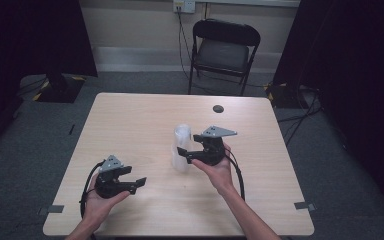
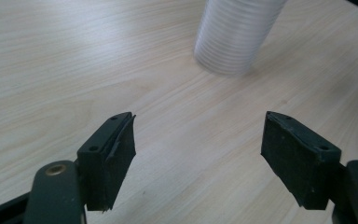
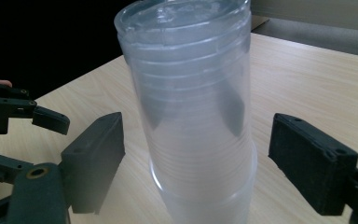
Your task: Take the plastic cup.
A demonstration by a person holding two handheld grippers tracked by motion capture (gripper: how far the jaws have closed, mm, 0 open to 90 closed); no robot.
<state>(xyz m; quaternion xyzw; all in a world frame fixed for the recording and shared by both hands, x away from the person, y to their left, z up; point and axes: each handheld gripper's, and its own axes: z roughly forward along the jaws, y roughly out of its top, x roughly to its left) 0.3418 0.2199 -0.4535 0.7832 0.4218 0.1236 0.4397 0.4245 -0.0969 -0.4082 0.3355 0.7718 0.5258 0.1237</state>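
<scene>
We see stack of clear plastic cups (image 1: 181, 148) upside down mid-worktop (image 1: 140, 120) | right gripper (image 1: 186, 154) fingers spread either side of stack, not touching | left gripper (image 1: 139, 184) fingers spread, empty, near front-left edge, well apart from stack

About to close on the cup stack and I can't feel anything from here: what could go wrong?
The tall stack of clear plastic cups is thin-walled and upside down between the right hand-held gripper's open jaws; a hard squeeze may crush it. An off-centre close could tip it. The left hand-held gripper waits open, too far away to steady it.
</scene>
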